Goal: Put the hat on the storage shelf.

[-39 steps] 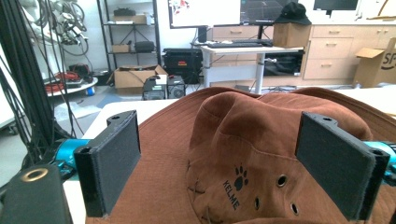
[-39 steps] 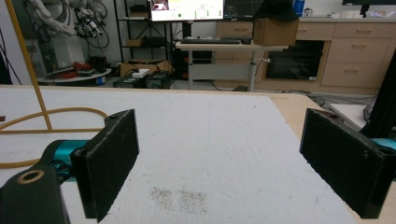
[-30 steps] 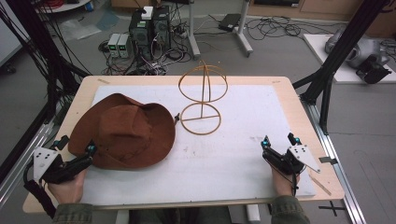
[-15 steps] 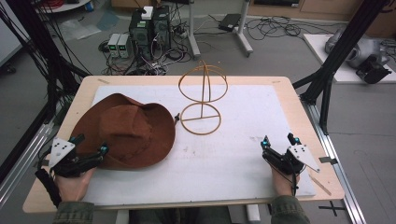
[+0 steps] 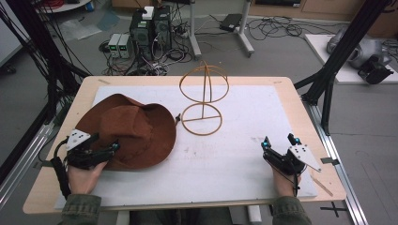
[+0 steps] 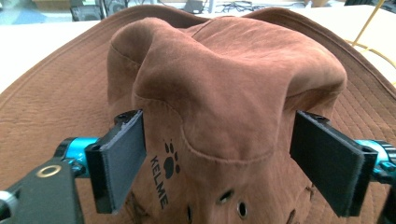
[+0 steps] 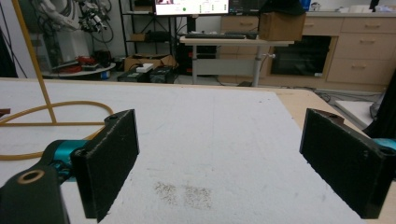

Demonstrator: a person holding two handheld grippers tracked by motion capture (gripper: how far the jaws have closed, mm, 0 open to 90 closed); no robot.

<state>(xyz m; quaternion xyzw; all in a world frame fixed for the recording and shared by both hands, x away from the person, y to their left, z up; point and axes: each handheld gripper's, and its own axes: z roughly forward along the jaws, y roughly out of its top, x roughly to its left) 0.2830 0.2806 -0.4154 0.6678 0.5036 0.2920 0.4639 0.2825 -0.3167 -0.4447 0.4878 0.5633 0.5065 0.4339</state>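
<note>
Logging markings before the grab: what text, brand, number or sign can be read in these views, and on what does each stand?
"KELME", with a black paw-print sign above it: printed on the crown of the brown suede wide-brimmed hat, between the open jaws of the left gripper.
Monitor screen behind the table in the right gripper view: it shows writing, too small to read.
Nothing else legible; the yellow wire hat stand bears no marking.

One brown hat (image 5: 133, 130), one wire hat stand (image 5: 203, 100), two grippers
</note>
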